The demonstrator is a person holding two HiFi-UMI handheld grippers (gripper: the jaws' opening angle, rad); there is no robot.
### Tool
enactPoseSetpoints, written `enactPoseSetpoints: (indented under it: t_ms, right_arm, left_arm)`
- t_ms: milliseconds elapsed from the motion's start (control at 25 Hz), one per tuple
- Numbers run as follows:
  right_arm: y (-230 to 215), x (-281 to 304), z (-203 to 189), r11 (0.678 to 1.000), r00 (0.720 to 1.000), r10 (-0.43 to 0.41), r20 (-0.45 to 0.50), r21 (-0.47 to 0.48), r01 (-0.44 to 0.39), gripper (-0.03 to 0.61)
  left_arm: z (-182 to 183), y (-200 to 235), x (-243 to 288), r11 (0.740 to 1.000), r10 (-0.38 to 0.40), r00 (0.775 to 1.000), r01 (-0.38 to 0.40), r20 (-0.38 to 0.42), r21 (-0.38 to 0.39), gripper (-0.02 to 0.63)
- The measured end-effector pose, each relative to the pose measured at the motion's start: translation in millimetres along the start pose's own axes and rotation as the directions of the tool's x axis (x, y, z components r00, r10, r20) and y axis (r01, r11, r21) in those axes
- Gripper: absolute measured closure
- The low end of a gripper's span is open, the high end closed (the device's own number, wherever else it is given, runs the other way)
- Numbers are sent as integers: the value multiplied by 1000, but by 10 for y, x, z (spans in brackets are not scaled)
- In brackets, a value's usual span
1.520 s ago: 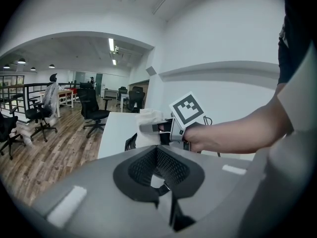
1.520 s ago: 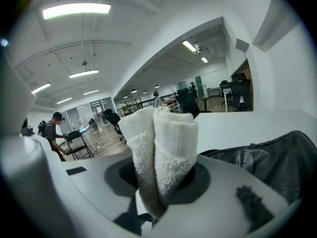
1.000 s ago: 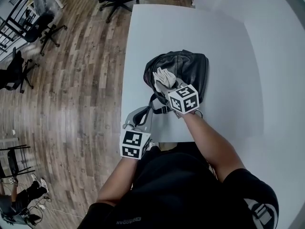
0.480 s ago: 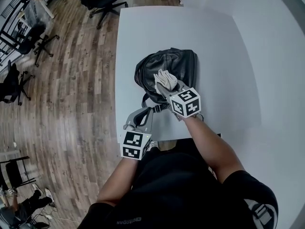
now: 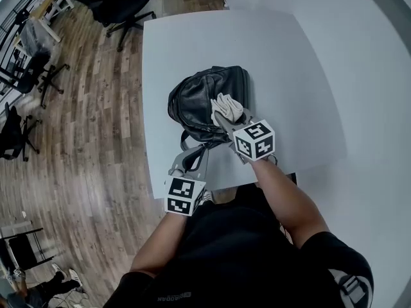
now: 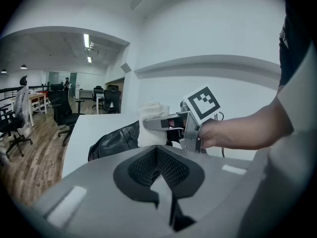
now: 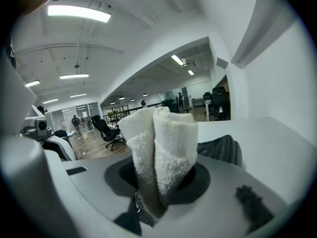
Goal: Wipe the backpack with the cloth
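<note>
Wiping looks under way. The right gripper (image 5: 223, 115) is clenched on the folded white terry cloth (image 5: 226, 105), pressed to the black leather backpack (image 5: 196, 101) beneath its fingertips. Most panels are probably still unwiped. Since a second ago the cloth has swept rightward across the bag. The left gripper (image 5: 186, 160) is closed and empty, with the bag just beyond its fingertips.

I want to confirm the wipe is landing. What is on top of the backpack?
The white cloth, clamped in the right gripper, sits over the black backpack's right side. The leather beneath it is covered, so contact cannot be confirmed. Nothing else lies on it.
</note>
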State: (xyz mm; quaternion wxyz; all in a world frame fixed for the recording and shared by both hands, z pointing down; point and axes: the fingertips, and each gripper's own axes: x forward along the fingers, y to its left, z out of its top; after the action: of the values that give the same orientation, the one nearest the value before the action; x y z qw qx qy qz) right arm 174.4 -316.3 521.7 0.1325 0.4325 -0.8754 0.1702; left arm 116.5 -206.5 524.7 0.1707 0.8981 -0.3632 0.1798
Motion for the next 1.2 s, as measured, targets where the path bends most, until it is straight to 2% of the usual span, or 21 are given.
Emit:
enactPoseSetpoints:
  t_ms: [600,720,1200]
  right_arm:
    - [-477,-579,253,988,984,-150,92,34,148,469]
    - [-546,-687,302,984,978,-179,108,39,175,469]
    - [-638,-1095,374,961,950,-274,151,71,266,469]
  left_arm:
    - [196,-311,150,992,-103,995,102,3,76,607]
    - [179,-303,135,991,-104,995,104,-11,82,607]
    - [333,-192,-8,987,-104,994,101,17,126,607]
